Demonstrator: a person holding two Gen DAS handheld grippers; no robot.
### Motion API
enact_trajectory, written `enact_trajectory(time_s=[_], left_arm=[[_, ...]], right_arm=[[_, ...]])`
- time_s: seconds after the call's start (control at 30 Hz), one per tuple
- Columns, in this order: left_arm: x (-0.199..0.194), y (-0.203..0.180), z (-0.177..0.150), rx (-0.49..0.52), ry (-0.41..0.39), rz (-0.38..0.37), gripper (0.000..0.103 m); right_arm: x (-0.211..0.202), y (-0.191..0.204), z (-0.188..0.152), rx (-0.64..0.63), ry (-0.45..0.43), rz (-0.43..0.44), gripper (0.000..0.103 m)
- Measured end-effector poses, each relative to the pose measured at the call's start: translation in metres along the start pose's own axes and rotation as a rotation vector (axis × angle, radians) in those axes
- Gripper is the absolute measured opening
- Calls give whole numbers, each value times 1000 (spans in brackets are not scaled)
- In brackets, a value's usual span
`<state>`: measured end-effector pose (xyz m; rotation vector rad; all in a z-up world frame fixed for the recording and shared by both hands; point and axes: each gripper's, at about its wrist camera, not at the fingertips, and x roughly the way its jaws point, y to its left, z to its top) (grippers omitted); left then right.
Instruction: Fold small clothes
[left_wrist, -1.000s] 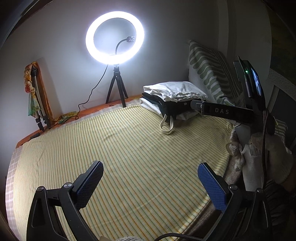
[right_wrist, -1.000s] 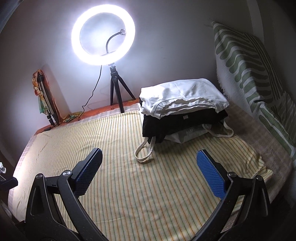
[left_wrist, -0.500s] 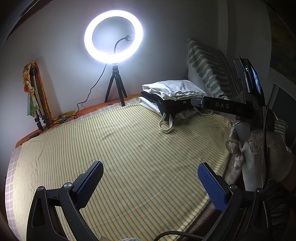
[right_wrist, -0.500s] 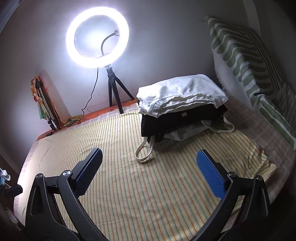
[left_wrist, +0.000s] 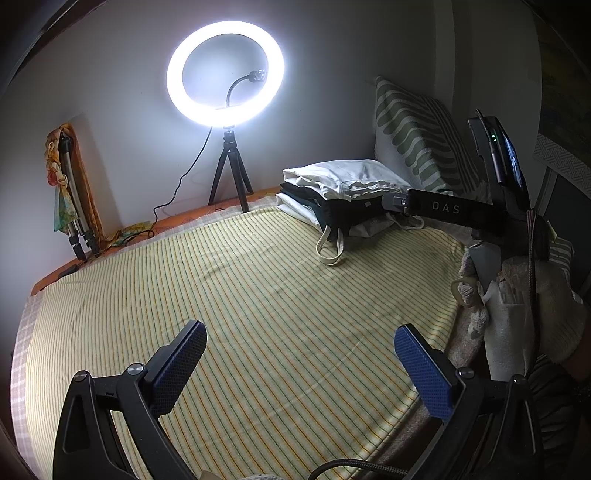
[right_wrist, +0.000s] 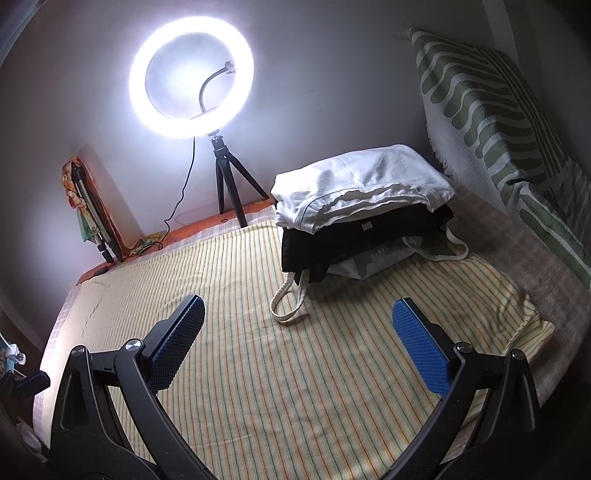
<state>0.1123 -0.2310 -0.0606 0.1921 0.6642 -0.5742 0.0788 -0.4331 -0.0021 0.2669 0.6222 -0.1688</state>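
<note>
Both grippers you held stood wide apart and carried nothing: the left gripper (left_wrist: 299, 365) filled the lower part of the left wrist view, and the right gripper (right_wrist: 297, 341) filled the lower part of the right wrist view. Each hovered over bare striped bedsheet (right_wrist: 240, 369), with no cloth between the blue pads.

The task's things lay as a pile of clothes (right_wrist: 362, 214) right of centre in the right wrist view, near the back wall. A white garment (right_wrist: 365, 181) lay folded on top, a black garment (right_wrist: 354, 236) below it, and a pale bag with loop handles (right_wrist: 290, 302) at the bottom, one handle trailing onto the sheet. In the left wrist view the pile sat at upper right, partly behind your right gripper's body.

A ring light (right_wrist: 192, 77) on a tripod stood at upper centre; a green patterned pillow (right_wrist: 498, 122) leaned at upper right.

Judgement on the step: the scene fitted two stages. Either the pile held items awaiting folding, or it held finished items already stacked. The pictures did not settle which. No garment lay spread on the sheet.

Any further handling would have called for the pads closing on a single layer, not the whole pile, and for clearance from the trailing handle
</note>
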Motion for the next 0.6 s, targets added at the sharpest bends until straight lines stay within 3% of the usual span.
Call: enact_trajectory(time_s=[0.6], left_arm=[[6, -9, 0, 22, -3, 9, 103]], right_arm=[[-1, -6, 0, 10, 2, 3, 103]])
